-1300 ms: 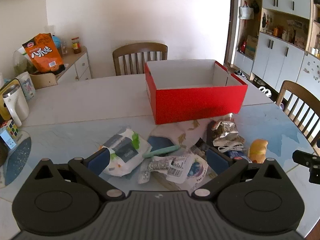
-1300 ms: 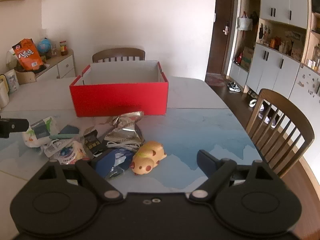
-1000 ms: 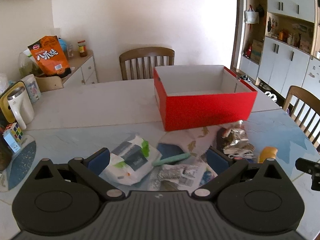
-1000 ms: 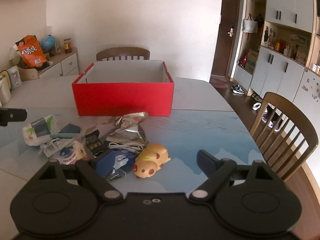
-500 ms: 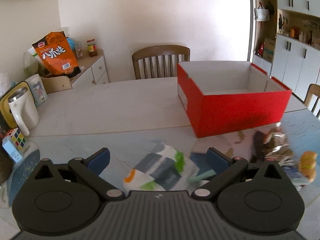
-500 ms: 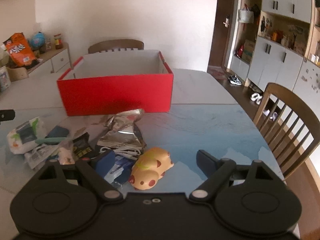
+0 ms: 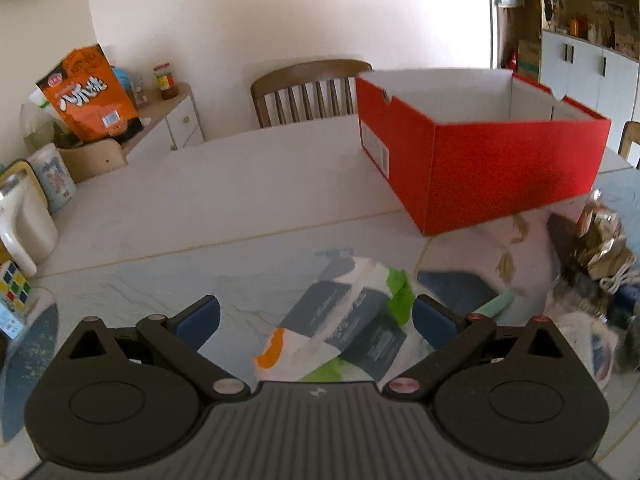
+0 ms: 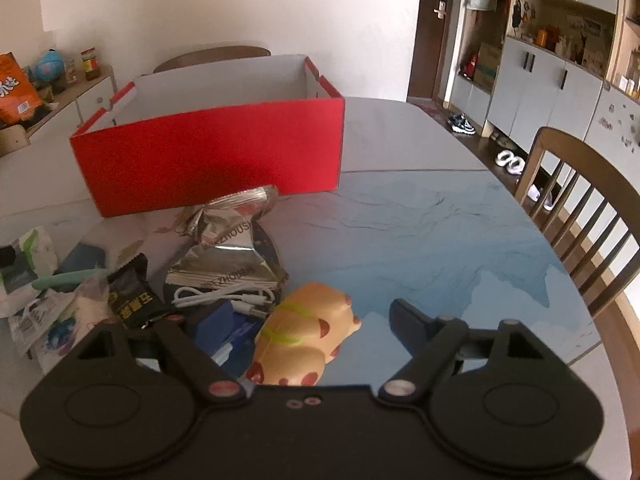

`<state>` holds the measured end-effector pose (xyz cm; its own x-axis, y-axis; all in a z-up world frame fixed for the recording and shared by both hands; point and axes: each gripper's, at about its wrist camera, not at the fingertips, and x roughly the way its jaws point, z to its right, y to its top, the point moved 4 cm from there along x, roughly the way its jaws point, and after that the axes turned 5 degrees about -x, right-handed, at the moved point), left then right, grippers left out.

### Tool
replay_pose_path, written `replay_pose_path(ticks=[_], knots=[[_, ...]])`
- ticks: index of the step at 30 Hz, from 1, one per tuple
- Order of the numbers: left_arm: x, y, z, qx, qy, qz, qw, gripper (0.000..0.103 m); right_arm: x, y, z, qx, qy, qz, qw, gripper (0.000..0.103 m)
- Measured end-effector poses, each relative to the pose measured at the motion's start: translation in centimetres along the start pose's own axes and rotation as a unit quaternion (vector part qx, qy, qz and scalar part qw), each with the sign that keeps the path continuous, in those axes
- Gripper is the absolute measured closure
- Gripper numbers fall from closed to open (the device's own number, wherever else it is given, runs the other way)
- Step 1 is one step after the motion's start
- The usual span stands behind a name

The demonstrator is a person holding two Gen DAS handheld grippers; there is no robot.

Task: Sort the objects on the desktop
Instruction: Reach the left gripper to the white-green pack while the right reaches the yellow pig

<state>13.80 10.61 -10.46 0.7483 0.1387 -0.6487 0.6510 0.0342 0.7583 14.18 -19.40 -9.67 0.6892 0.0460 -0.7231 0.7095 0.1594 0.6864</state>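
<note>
A soft pack of tissues (image 7: 344,320), white with grey, green and orange print, lies on the table between the fingers of my left gripper (image 7: 316,312). That gripper is open and its pads do not press the pack. In the right wrist view a tan toy animal with red spots (image 8: 304,332) lies between the fingers of my right gripper (image 8: 308,318). Its jaws are closing, with the pads still apart from the toy. The open red box (image 7: 512,172) (image 8: 208,160) stands behind the clutter.
Near the toy lie a crumpled silver foil bag (image 8: 228,248), a white cable (image 8: 224,294), a black snack packet (image 8: 130,292), a blue carton (image 8: 236,328) and a green stick (image 7: 496,306). A white jug (image 7: 24,224) and a puzzle cube (image 7: 14,286) stand at the left. Wooden chairs (image 8: 580,208) flank the table.
Both grippers have sunk toward the table. The left one shifted left, so the tissue pack now lies between its fingers. The right one came closer over the toy, its fingers slightly narrower.
</note>
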Motion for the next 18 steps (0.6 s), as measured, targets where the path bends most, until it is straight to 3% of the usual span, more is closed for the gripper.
replay_pose_path(ticks=[18], knots=[[3.7,-2.0,0.3,-0.005,-0.031,-0.024,0.9992,0.0,2.9,-0.9,0.6,0.051,0.027,-0.037,0.998,0.019]])
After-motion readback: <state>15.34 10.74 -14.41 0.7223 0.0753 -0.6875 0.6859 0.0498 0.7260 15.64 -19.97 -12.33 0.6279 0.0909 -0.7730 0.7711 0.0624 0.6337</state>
